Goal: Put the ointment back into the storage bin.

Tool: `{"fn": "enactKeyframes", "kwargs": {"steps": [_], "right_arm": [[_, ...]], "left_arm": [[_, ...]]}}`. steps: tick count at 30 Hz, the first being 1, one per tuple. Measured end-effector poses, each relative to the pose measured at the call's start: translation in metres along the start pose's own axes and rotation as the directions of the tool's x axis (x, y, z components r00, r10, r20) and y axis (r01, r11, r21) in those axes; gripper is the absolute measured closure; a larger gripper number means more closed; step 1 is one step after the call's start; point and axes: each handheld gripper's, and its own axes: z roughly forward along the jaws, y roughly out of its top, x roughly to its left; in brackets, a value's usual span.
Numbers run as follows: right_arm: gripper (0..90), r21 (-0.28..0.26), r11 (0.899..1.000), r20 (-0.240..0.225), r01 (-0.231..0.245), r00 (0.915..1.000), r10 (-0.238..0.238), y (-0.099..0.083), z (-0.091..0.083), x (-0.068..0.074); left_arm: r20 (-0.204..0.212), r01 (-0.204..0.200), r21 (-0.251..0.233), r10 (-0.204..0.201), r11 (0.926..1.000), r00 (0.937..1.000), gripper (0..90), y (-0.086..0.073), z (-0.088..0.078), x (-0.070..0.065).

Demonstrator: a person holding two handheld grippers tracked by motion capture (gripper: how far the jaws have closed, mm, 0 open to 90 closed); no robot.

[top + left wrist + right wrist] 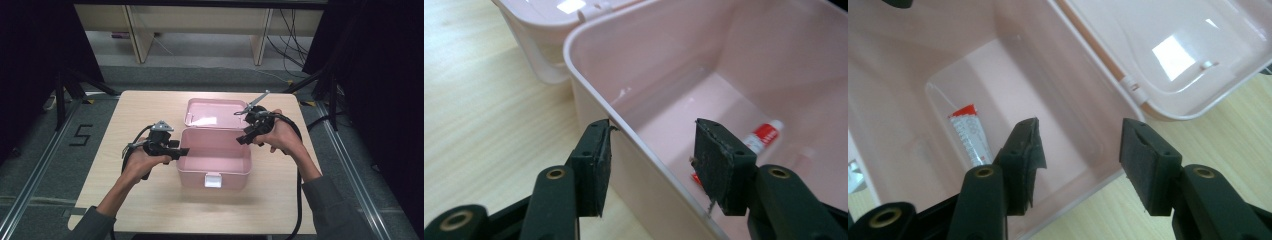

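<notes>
An open pink plastic box (215,167) sits mid-table with its lid (212,114) tipped back flat behind it. A small white tube with a red band (764,136) (970,135) lies on the box floor. My left gripper (182,151) (651,127) is open and straddles the box's left wall (649,165): one jaw is outside with its tip at the rim, the other inside. My right gripper (244,138) (1080,125) is open across the right wall (1083,145), one jaw inside and one over the table. Neither pair of pads presses the wall.
The box stands on a light wooden table (150,200) with bare wood on every side. A white latch (213,180) hangs on the box's front wall. Black stands and cables (295,50) surround the table on the floor.
</notes>
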Motion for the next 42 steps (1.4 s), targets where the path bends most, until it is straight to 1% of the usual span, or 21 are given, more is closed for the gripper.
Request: {"fn": "enactKeyframes", "kwargs": {"steps": [2, 3, 4, 7, 10, 12, 13, 16, 18, 20, 22, 23, 25, 28, 29, 30, 31, 32, 37, 38, 42], "right_arm": [[50.8, -0.015, 1.0, 0.012, -0.014, 0.9998, 0.014, 0.0, -0.001, -0.003], [50.6, -0.001, 0.999, 0.008, -0.043, 0.999, 0.043, -0.001, -0.002, -0.003], [50.1, -0.017, 1.0, 0.016, -0.027, 0.9995, 0.027, -0.001, -0.002, -0.005], [49.7, -0.03, 0.998, 0.018, -0.053, 0.9984, 0.053, -0.001, -0.003, -0.01], [49.8, -0.033, 0.996, 0.028, -0.088, 0.9956, 0.089, -0.002, -0.005, -0.012], [49.8, -0.047, 0.997, 0.039, -0.062, 0.9972, 0.064, -0.002, -0.004, -0.015], [49.7, -0.031, 0.996, 0.035, -0.088, 0.9954, 0.089, -0.002, -0.004, -0.014], [49.8, -0.02, 0.993, 0.03, -0.114, 0.9929, 0.115, -0.002, -0.003, -0.014], [49.7, -0.038, 0.996, 0.031, -0.081, 0.9961, 0.082, -0.002, -0.002, -0.017], [49.7, -0.04, 0.996, 0.03, -0.079, 0.9963, 0.08, -0.002, -0.002, -0.017], [49.8, -0.028, 0.994, 0.025, -0.107, 0.9939, 0.108, -0.002, -0.002, -0.016], [49.8, -0.04, 0.996, 0.029, -0.085, 0.9959, 0.086, -0.003, -0.001, -0.018], [49.7, -0.027, 0.993, 0.035, -0.112, 0.993, 0.113, -0.003, -0.001, -0.019], [49.7, -0.033, 0.994, 0.034, -0.103, 0.994, 0.104, -0.004, -0.001, -0.021], [49.8, -0.03, 0.993, 0.037, -0.117, 0.9924, 0.118, -0.005, -0.001, -0.021], [49.8, -0.038, 0.994, 0.038, -0.103, 0.9939, 0.104, -0.005, -0.001, -0.023], [49.8, -0.032, 0.992, 0.036, -0.124, 0.9915, 0.125, -0.005, -0.002, -0.022], [49.8, -0.036, 0.992, 0.041, -0.118, 0.992, 0.119, -0.006, -0.002, -0.024], [51.4, -0.054, 0.985, 0.051, -0.164, 0.9847, 0.167, -0.008, -0.003, -0.032], [51.4, -0.062, 0.986, 0.055, -0.155, 0.9858, 0.159, -0.008, -0.003, -0.035], [51.4, -0.081, 0.977, 0.075, -0.196, 0.9765, 0.202, -0.008, -0.001, -0.043]], "left_arm": [[-0.022, -0.009, 0.006, 0.009, 0.9999, 0.9997, 49.5, 0.006, 0.003, 0.003], [-0.028, -0.009, 0.012, 0.009, 0.9999, 0.9996, 49.6, 0.009, 0.004, 0.004], [-0.032, 0.006, 0.0, -0.006, 1.0, 0.9995, 49.6, 0.012, 0.006, 0.005], [-0.049, 0.008, 0.022, -0.007, 0.9997, 0.9988, 49.6, 0.021, 0.009, 0.009], [-0.059, -0.011, 0.057, 0.014, 0.9983, 0.9982, 49.7, 0.03, 0.013, 0.011], [-0.062, -0.02, 0.069, 0.024, 0.9974, 0.9978, 50.3, 0.035, 0.015, 0.012], [-0.062, -0.016, 0.072, 0.021, 0.9973, 0.9978, 50.6, 0.037, 0.016, 0.013], [-0.072, -0.008, 0.086, 0.014, 0.9963, 0.9973, 51.6, 0.042, 0.02, 0.017], [-0.074, -0.004, 0.086, 0.011, 0.9963, 0.9972, 52.0, 0.043, 0.023, 0.019], [-0.068, -0.01, 0.107, 0.017, 0.9943, 0.9975, 52.8, 0.043, 0.026, 0.022], [-0.07, -0.004, 0.107, 0.012, 0.9943, 0.9975, 54.5, 0.043, 0.028, 0.024], [-0.069, -0.005, 0.105, 0.012, 0.9945, 0.9975, 56.4, 0.043, 0.029, 0.025], [-0.073, -0.006, 0.111, 0.014, 0.9938, 0.9972, 60.0, 0.044, 0.031, 0.026], [-0.082, -0.015, 0.11, 0.024, 0.9938, 0.9963, 64.2, 0.045, 0.032, 0.025], [-0.077, -0.023, 0.118, 0.032, 0.9928, 0.9966, 65.5, 0.046, 0.032, 0.026], [-0.075, -0.024, 0.125, 0.034, 0.9918, 0.9966, 66.6, 0.047, 0.032, 0.026], [-0.089, -0.021, 0.109, 0.031, 0.9939, 0.9956, 67.7, 0.046, 0.033, 0.026], [-0.091, -0.021, 0.105, 0.031, 0.9943, 0.9954, 69.2, 0.047, 0.034, 0.026], [-0.087, -0.056, 0.122, 0.067, 0.9909, 0.9939, 78.7, 0.047, 0.034, 0.022], [-0.097, -0.065, 0.124, 0.077, 0.9902, 0.9923, 79.0, 0.047, 0.034, 0.021], [-0.103, -0.068, 0.114, 0.08, 0.9911, 0.9915, 79.5, 0.046, 0.034, 0.02]]}}
